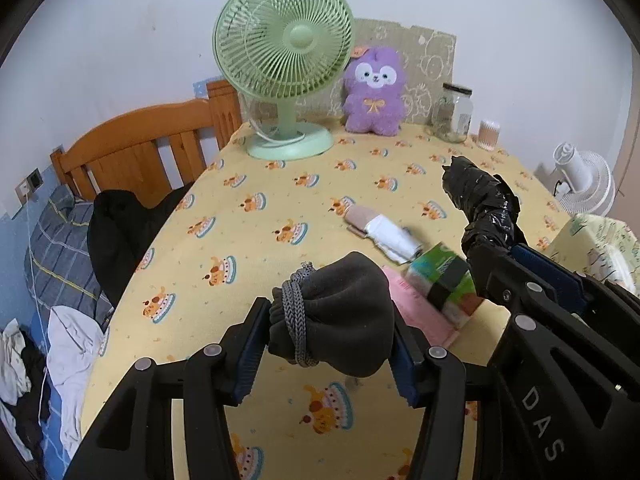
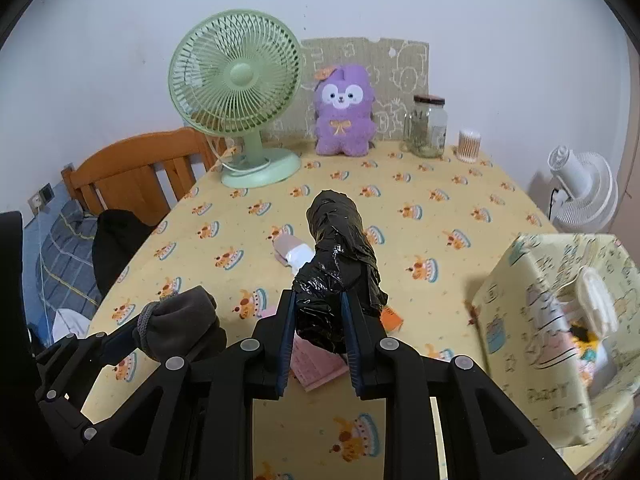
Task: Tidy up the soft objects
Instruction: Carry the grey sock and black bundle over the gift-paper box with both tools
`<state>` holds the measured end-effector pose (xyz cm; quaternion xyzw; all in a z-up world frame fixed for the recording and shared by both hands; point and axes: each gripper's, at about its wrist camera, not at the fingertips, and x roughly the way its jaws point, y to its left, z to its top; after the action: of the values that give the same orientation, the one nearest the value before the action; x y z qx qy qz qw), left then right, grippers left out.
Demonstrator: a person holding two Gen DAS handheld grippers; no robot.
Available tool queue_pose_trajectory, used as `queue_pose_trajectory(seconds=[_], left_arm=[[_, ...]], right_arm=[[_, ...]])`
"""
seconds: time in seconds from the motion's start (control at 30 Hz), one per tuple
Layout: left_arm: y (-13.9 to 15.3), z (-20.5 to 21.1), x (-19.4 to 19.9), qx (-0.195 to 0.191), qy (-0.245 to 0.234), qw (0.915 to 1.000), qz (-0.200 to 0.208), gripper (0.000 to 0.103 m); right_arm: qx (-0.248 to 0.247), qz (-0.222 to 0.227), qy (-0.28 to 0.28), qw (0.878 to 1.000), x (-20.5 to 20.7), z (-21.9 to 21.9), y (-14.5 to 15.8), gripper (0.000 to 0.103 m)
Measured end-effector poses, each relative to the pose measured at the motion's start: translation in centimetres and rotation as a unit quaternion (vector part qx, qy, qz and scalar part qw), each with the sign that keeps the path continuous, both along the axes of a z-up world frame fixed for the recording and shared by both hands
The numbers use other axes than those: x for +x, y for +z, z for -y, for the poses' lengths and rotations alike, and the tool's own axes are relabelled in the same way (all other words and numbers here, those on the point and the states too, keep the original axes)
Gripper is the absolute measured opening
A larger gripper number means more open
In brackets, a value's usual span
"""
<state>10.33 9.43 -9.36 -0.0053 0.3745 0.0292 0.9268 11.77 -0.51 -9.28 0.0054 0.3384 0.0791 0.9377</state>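
My left gripper [image 1: 326, 340] is shut on a dark grey fleece bundle [image 1: 344, 312] tied with a grey cord, held above the yellow tablecloth [image 1: 248, 248]; it also shows in the right wrist view [image 2: 180, 320]. My right gripper [image 2: 318, 322] is shut on a black plastic-wrapped roll [image 2: 340, 256] that sticks up and forward; it shows at the right of the left wrist view [image 1: 484, 204]. A beige and white rolled sock [image 1: 380, 228] lies mid-table. A pink cloth [image 1: 420, 312] and a green sponge pack [image 1: 444, 280] lie beside it. A purple plush [image 1: 374, 92] sits at the back.
A green desk fan [image 1: 284, 72], a glass jar [image 1: 454, 114] and a cotton swab tub [image 1: 488, 134] stand at the table's back. A patterned open box [image 2: 560, 328] stands at the right. A wooden bed headboard [image 1: 140, 148] and bedding are left; a white fan [image 2: 580, 188] is far right.
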Motion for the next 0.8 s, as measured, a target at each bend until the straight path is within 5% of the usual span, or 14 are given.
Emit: queue_pose_trajectory(seconds=[0.8], left_arm=[[7.0, 4.8, -4.1, 0.006, 0.000, 0.9972, 0.074, 0.056]], right_arm=[[0.019, 0.058, 0.017, 0.998, -4.2, 4.9, 7.5, 0.026]])
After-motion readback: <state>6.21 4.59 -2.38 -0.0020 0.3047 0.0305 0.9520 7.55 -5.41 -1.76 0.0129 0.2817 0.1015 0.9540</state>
